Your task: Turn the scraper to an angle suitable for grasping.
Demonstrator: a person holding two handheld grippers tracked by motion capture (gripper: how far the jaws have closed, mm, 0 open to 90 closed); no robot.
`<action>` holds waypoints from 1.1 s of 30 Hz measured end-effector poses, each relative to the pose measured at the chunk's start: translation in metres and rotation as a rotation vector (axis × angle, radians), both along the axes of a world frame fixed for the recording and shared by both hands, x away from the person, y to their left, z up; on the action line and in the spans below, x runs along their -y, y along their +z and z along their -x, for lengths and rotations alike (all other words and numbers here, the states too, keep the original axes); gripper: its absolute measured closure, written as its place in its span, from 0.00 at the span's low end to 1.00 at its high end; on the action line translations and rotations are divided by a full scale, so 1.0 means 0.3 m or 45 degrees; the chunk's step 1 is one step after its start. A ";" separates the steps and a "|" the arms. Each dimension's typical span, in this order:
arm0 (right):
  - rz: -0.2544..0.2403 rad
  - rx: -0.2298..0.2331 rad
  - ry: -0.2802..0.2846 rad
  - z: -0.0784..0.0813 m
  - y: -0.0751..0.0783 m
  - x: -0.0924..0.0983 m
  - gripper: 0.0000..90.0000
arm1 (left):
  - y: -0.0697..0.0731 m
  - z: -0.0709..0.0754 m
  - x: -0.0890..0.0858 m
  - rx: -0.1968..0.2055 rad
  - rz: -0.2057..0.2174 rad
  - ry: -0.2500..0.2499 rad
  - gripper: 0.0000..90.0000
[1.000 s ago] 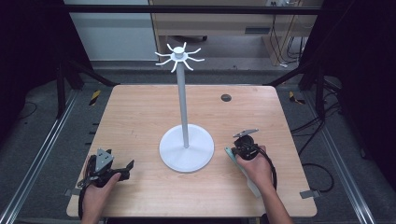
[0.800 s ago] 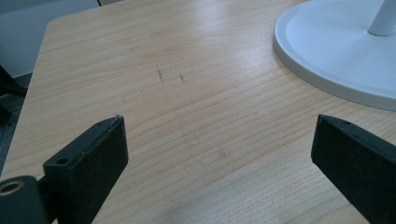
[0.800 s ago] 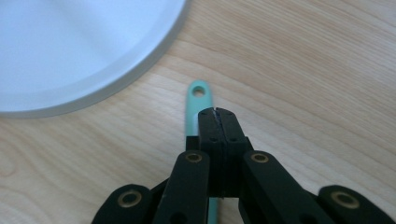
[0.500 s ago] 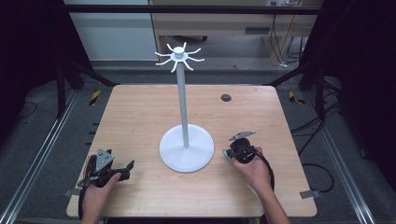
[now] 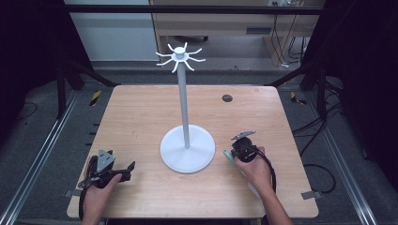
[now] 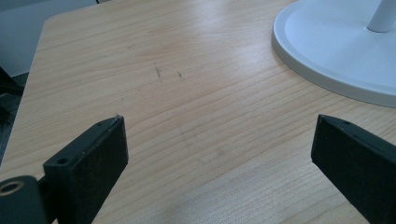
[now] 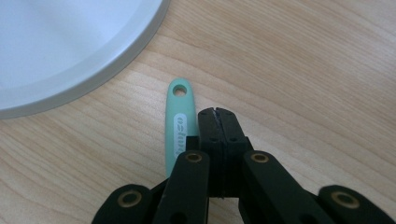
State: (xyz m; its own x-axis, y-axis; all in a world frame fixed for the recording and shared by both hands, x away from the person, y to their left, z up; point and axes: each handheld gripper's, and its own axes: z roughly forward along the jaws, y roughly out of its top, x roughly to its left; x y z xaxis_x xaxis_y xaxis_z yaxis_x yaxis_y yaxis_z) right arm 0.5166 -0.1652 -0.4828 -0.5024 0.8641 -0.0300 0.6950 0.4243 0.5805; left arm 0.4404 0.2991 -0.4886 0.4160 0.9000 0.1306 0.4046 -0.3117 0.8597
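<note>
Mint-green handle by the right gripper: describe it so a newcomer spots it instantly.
Start at the white stand's round base in the middle of the wooden table. Just off its rim on the person's right, the mint-green handle lies flat beside the shut right gripper. It is the one coloured item, with a hanging hole at its tip.

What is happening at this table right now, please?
A person holds a gripper in each hand at a wooden table. The right gripper is shut, with its jaws beside a mint-green handle that lies flat near the base of a white stand; it does not grip it. The left gripper rests open near the table's front edge.
</note>
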 end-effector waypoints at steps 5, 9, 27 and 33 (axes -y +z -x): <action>-0.059 -0.034 0.028 0.010 0.001 -0.004 1.00 | -0.001 0.000 0.002 -0.004 -0.002 -0.002 0.04; -0.059 -0.050 0.090 0.026 0.007 -0.022 1.00 | -0.002 0.000 0.005 -0.008 -0.004 -0.005 0.04; 0.044 -0.107 0.154 0.023 0.064 -0.060 0.73 | -0.007 -0.001 0.011 -0.016 -0.009 -0.016 0.04; 0.089 -0.154 0.198 0.013 0.070 -0.083 0.67 | -0.007 -0.001 0.012 -0.015 -0.011 -0.020 0.04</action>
State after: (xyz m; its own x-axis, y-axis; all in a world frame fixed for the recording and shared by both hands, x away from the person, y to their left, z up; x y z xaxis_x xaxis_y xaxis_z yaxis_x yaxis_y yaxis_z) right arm 0.5129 -0.1402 -0.4619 -0.6330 0.7740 -0.0186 0.6810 0.5680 0.4622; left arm 0.4406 0.2955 -0.4906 0.4316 0.8922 0.1334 0.4099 -0.3257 0.8520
